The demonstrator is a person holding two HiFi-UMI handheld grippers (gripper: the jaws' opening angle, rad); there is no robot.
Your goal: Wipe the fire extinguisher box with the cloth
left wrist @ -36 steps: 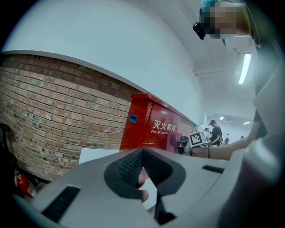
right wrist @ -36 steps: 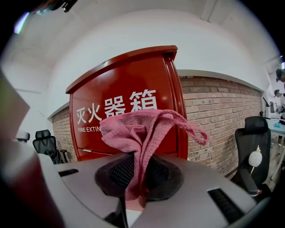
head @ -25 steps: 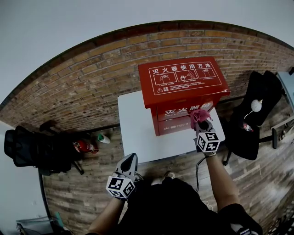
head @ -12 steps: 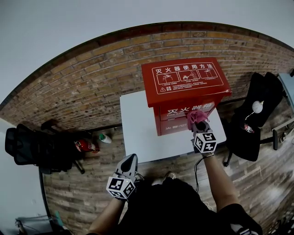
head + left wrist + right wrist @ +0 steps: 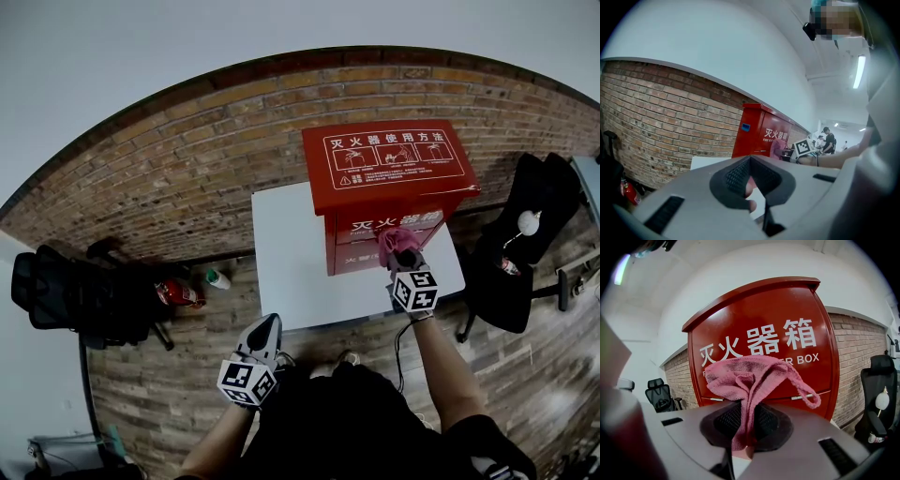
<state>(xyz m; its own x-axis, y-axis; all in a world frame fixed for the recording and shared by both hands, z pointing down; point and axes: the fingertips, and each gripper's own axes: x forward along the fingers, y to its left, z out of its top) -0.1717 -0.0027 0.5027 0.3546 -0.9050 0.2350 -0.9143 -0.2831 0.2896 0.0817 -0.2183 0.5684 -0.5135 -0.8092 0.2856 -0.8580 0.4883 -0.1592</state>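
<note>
Red metal fire extinguisher box (image 5: pixel 389 164), white-lettered, stands upright on the white table (image 5: pixel 281 253), long side across my view, front facing me. My right gripper (image 5: pixel 401 253) pinches the pink knitted cloth (image 5: pixel 398 240) at that front; left gripper (image 5: pixel 267 324) jaws sit pressed together.

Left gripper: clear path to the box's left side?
Probably yes: only bare white table lies between left gripper and fire extinguisher box; right gripper with cloth is at its front.

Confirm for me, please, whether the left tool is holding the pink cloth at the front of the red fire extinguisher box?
Not quite: the right tool, not the left, is holding the pink cloth at the front of the red fire extinguisher box, as the right gripper view shows.
</note>
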